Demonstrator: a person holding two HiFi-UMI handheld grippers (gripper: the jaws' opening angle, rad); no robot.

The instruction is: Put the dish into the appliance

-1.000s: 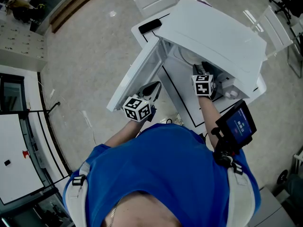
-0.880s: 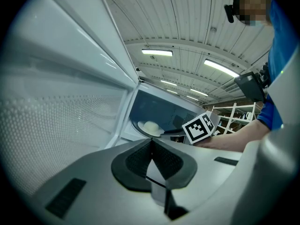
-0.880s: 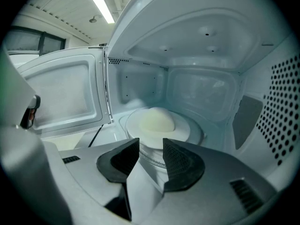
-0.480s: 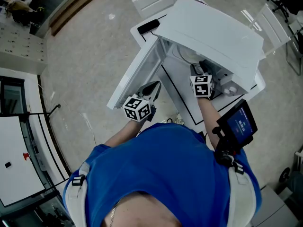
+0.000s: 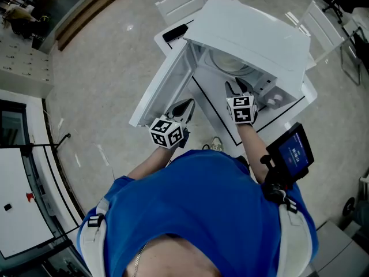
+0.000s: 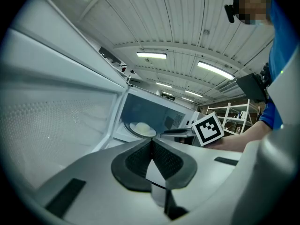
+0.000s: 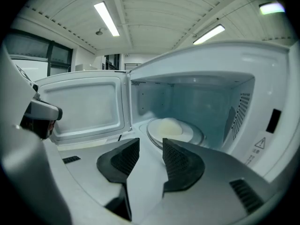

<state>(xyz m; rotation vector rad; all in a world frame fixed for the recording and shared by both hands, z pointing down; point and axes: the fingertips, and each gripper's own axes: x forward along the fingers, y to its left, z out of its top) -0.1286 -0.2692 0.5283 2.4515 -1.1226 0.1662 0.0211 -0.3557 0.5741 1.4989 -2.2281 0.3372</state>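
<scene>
Editor: Dish, where does it sit?

Photographer: The dish [image 7: 169, 125], pale and rounded, lies on the glass turntable [image 7: 198, 136] inside the open microwave [image 5: 253, 33]. Nothing grips it. The right gripper [image 7: 151, 144] hovers at the mouth of the cavity, jaws parted and empty. The left gripper [image 6: 151, 142] has its jaws pressed together on nothing and is low beside the swung-out door [image 5: 164, 85]. I can't tell whether it touches the door.

Editor: So what's the job in hand?

Photographer: As I read it, placing is done and closing up is what's left. The right gripper should come straight back with its jaws apart and level, so neither pad clips the turntable rim or nudges the dish off centre. Only when it is clear of the door's swing should the left gripper press the door's outer edge. One steady sweep would do it, not a slam that could jolt the turntable.

Editor: Any brand or wording we can quote?

Photographer: None legible. A warning label [image 7: 259, 146] on the front frame, right of the cavity, shows a triangle symbol over print too small to read. The marker cube [image 6: 207, 129] on the right gripper carries only a black-and-white square pattern. The screen [image 5: 290, 150] strapped to the right forearm glows blue, its text unreadable.
</scene>
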